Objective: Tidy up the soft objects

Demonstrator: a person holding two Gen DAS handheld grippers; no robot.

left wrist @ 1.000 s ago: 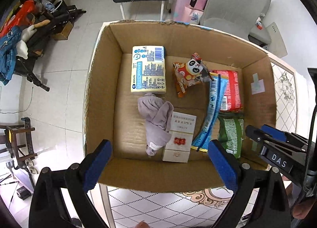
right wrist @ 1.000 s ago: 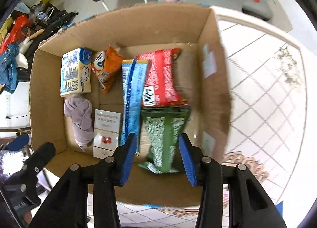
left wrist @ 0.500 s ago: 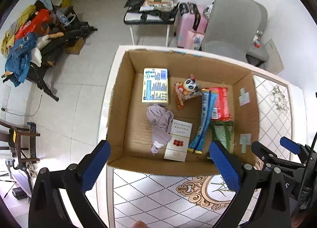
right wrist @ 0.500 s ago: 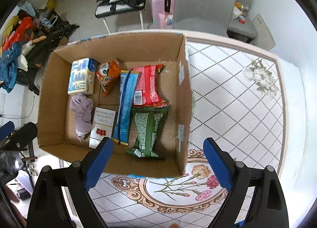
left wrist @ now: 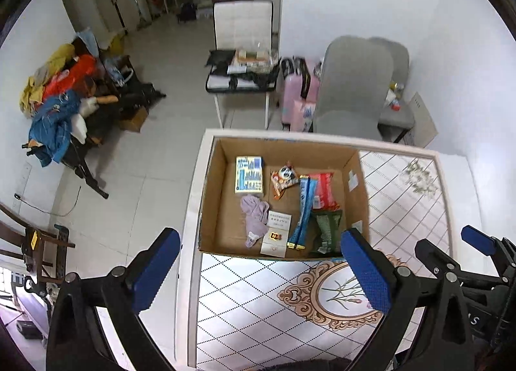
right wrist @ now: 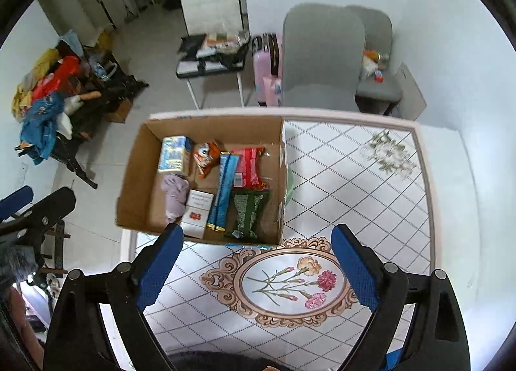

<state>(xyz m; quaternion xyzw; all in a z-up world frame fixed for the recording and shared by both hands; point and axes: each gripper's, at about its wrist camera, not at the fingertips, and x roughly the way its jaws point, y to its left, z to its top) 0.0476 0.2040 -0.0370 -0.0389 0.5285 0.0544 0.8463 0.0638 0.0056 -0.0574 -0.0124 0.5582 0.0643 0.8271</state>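
An open cardboard box [left wrist: 213, 197] [right wrist: 137, 174] stands on the table's far left part. In it lie a lilac cloth [left wrist: 254, 213] [right wrist: 174, 192], a blue-and-yellow pack [left wrist: 249, 174], a panda snack bag [left wrist: 283, 177], a white-and-red carton [left wrist: 275, 237], a long blue packet [left wrist: 304, 206], a red packet [left wrist: 325, 190] and a green packet [left wrist: 327, 230] [right wrist: 246, 216]. My left gripper [left wrist: 258, 271] is open and empty, held back above the table's near edge. My right gripper [right wrist: 256, 266] is open and empty over the floral medallion.
The table [right wrist: 354, 184] has a white diamond-pattern cloth with a flower medallion [right wrist: 283, 280]. Two grey chairs [right wrist: 322, 55] and a pink suitcase [right wrist: 267, 61] stand behind it. A white chair [left wrist: 242, 48] with clutter and a pile of clothes [left wrist: 58, 103] lie on the floor to the left.
Both grippers have pulled up and back from the box. The right gripper opened wide, leaving the green packet in the box.
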